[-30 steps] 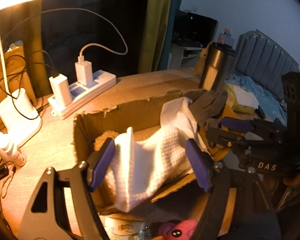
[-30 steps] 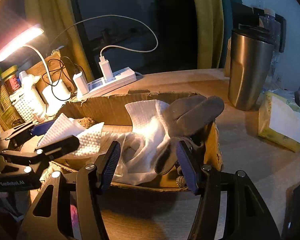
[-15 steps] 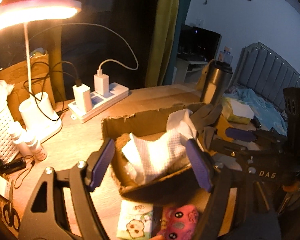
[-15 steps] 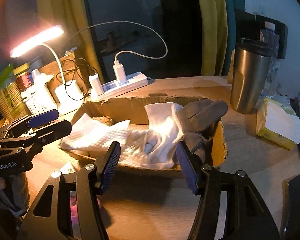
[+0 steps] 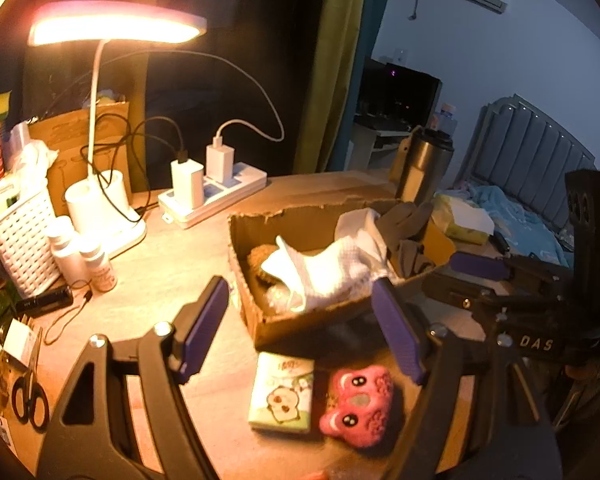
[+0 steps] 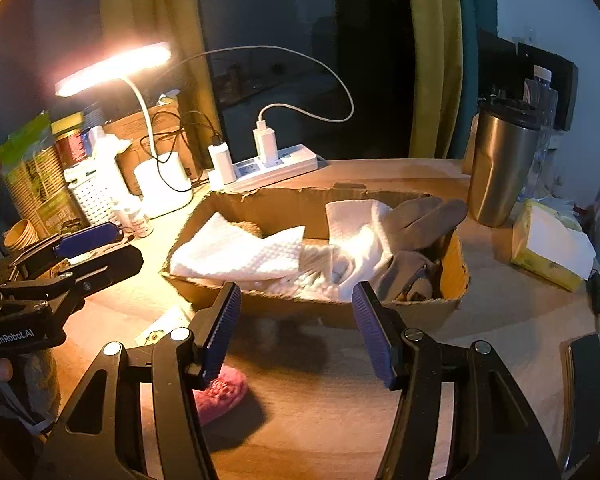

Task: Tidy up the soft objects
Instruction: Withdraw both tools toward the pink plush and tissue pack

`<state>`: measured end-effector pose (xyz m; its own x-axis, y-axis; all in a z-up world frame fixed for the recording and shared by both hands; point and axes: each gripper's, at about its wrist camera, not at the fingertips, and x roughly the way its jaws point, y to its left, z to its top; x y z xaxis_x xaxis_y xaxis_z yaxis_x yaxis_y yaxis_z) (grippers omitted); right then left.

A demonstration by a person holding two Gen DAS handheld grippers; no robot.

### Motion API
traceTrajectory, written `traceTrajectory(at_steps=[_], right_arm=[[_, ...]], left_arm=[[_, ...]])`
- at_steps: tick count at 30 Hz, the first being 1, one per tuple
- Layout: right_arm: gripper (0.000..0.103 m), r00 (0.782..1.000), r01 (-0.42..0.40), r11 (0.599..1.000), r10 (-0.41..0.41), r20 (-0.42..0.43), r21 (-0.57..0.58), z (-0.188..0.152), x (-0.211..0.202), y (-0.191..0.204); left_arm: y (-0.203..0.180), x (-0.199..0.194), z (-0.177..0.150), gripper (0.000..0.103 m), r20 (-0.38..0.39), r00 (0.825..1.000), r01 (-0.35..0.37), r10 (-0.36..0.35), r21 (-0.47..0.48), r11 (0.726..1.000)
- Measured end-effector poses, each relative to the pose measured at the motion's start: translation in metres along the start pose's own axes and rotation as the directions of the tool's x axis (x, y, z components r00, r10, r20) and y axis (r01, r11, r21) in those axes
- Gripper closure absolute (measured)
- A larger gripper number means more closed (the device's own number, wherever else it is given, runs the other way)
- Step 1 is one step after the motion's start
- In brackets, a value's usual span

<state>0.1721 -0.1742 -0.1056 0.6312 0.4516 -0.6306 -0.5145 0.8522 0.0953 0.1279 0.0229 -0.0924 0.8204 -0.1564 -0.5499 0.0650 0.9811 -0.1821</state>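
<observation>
The white cloth (image 6: 236, 256) and grey glove (image 6: 420, 220) lie in the cardboard box (image 6: 420, 312); the pink plush toy (image 5: 358, 404) waits on the worktop (image 6: 500, 320) just before it, probably the next pick. Left gripper (image 5: 300, 328) and right gripper (image 6: 296, 328) hover with fingers spread wide, holding nothing.

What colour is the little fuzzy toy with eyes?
Pink plush toy, seen best from the left wrist view.

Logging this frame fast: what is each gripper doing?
Left gripper: open, holding nothing.
Right gripper: open, holding nothing.
</observation>
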Motion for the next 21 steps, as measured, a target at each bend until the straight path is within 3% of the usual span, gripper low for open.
traceTrajectory(at_steps=[21], right_arm=[[0.042, 0.997, -0.011, 0.998, 0.006, -0.08, -0.054, -0.022, 0.007, 0.045]], left_arm=[[0.028, -0.023, -0.042, 0.028, -0.019, 1.0, 0.011, -0.012, -0.081, 0.997]])
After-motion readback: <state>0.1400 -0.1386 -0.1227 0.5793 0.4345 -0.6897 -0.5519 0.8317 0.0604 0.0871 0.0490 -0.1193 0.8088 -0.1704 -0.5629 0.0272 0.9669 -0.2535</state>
